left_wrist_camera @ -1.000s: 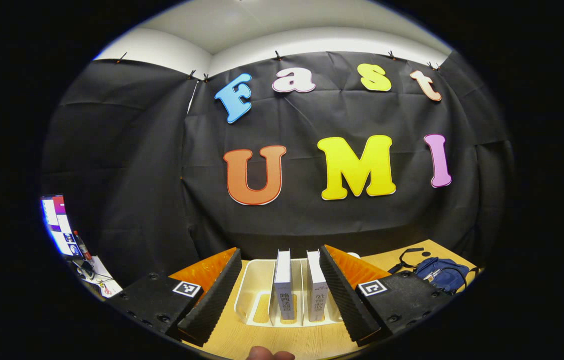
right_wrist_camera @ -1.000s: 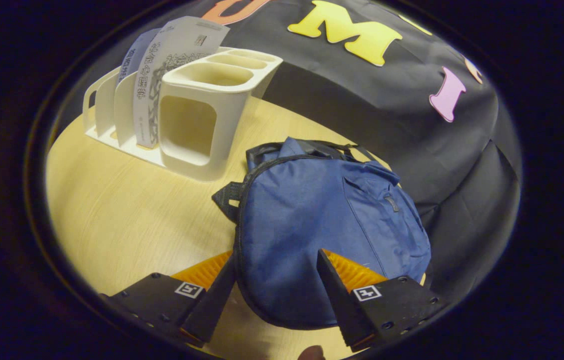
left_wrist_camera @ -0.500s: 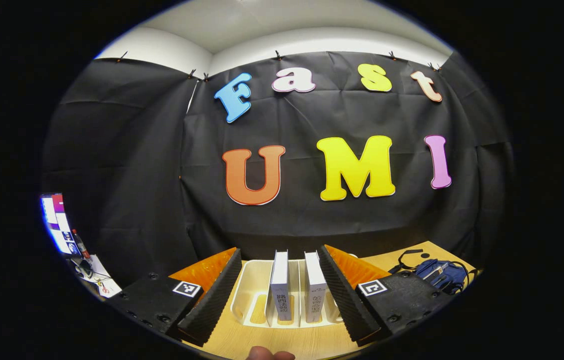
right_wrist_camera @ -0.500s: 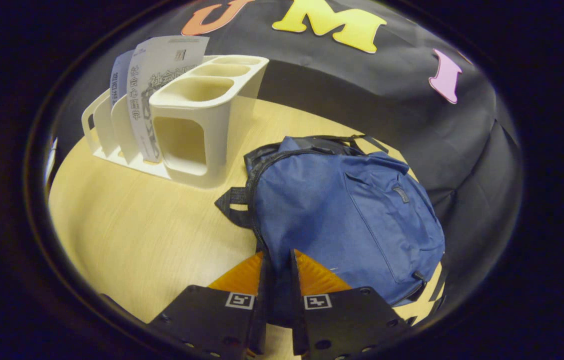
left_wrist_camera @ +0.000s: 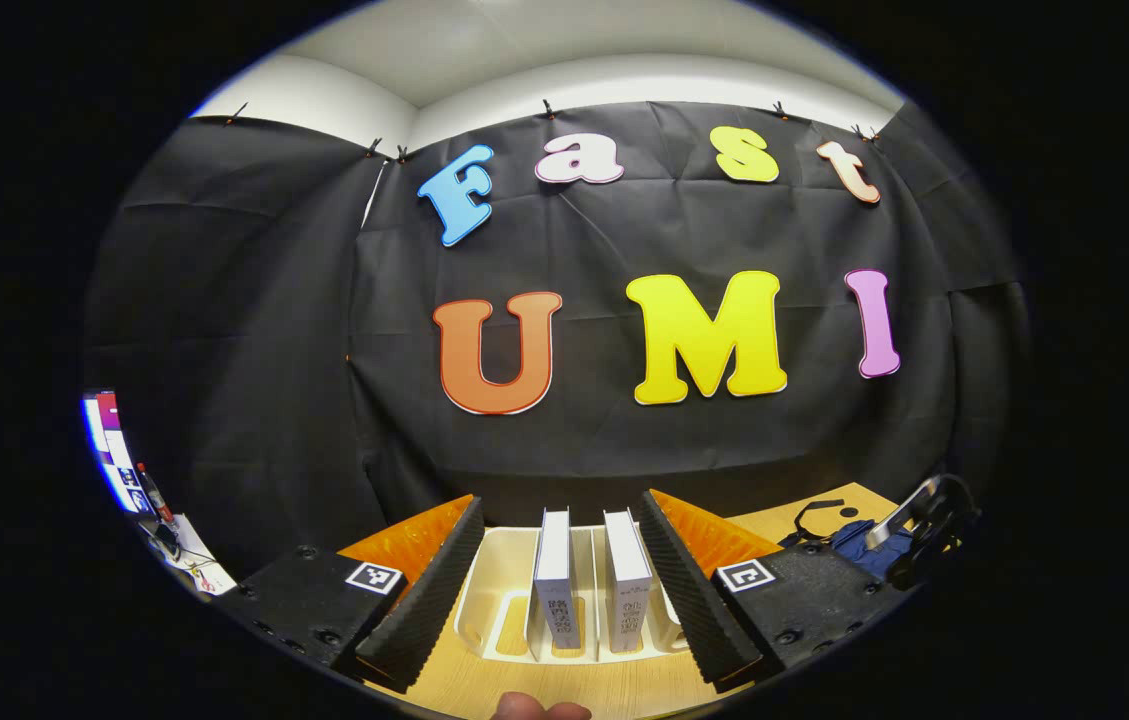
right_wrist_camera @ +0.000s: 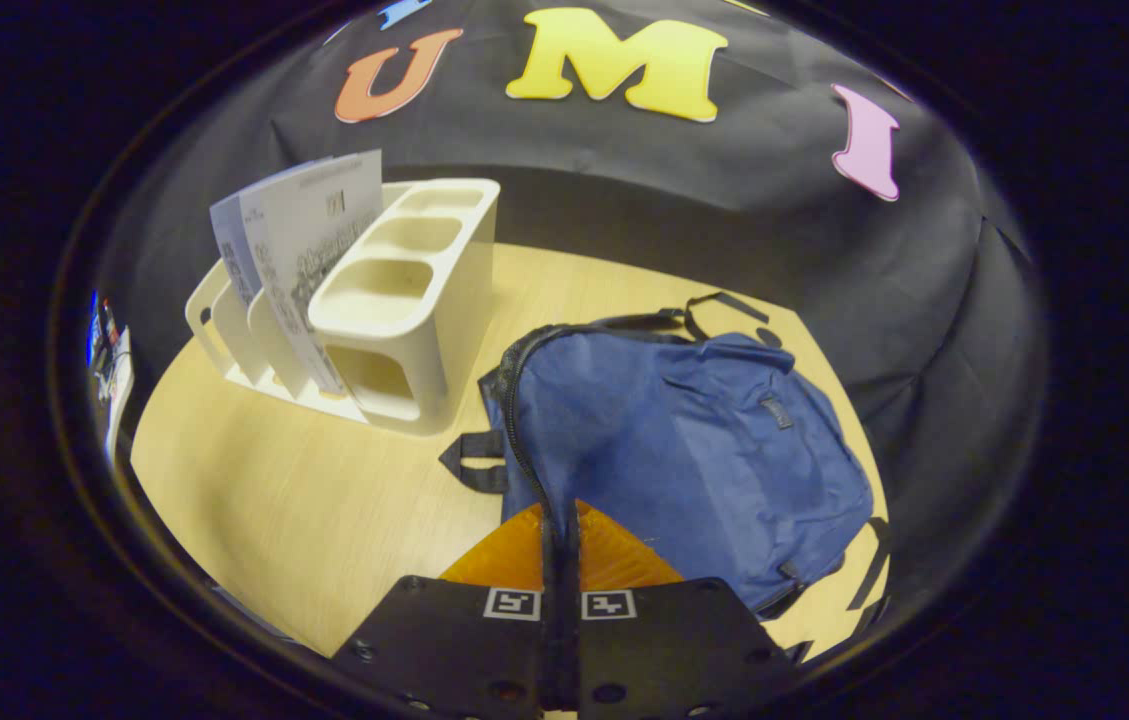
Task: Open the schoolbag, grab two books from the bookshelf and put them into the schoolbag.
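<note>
Blue schoolbag [right_wrist_camera: 684, 440] edge is pinched in right hand-held gripper [right_wrist_camera: 561, 520].

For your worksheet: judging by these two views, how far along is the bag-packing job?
Early. In hand: the right gripper is shut on the schoolbag at its zipper edge; the bag looks closed. Left: both books stand in the bookshelf, the open left gripper facing them.
</note>
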`<action>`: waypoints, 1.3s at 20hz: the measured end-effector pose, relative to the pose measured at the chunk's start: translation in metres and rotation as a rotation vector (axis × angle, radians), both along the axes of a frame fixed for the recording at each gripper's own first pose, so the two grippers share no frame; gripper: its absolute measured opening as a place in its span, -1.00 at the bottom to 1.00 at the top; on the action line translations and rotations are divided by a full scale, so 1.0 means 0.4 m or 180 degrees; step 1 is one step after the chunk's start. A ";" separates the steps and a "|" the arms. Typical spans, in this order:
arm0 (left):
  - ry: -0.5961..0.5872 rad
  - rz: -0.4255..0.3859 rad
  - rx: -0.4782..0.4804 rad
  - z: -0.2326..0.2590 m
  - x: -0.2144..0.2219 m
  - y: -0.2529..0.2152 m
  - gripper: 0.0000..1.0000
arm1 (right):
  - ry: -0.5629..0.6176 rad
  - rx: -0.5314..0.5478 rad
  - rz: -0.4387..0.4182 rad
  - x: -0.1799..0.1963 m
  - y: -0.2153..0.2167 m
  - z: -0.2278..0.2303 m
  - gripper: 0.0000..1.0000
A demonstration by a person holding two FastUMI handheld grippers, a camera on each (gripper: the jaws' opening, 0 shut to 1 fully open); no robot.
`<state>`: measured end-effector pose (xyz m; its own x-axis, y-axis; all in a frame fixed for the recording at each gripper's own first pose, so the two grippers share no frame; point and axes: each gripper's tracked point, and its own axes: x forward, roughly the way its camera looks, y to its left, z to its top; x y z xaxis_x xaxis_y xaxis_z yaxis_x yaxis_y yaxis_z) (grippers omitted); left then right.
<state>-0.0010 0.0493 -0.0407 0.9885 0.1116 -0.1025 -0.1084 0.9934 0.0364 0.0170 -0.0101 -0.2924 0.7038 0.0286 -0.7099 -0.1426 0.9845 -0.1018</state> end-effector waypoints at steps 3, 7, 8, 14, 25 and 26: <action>0.0084 -0.0104 -0.0151 0.000 0.045 -0.007 0.96 | -0.0210 -0.0006 -0.0079 0.011 -0.075 0.114 -0.99; 0.0331 -0.0292 -0.0213 -0.009 0.114 -0.026 0.97 | -0.0444 -0.0172 -0.0306 0.027 -0.238 0.239 -1.00; 0.0418 -0.0361 -0.0229 -0.013 0.132 -0.038 0.96 | -0.0478 -0.0173 -0.0350 0.031 -0.272 0.264 -0.99; 0.1001 -0.0578 -0.0313 -0.048 0.217 -0.089 0.97 | -0.0608 -0.0336 -0.0511 0.064 -0.474 0.356 -1.00; 0.3019 -0.0867 -0.0695 -0.326 0.300 -0.152 0.97 | -0.0587 -0.0156 -0.0634 0.112 -0.654 0.349 -1.00; 0.3213 -0.0888 -0.0688 -0.351 0.301 -0.152 0.97 | -0.0575 -0.0126 -0.0638 0.111 -0.658 0.348 -1.00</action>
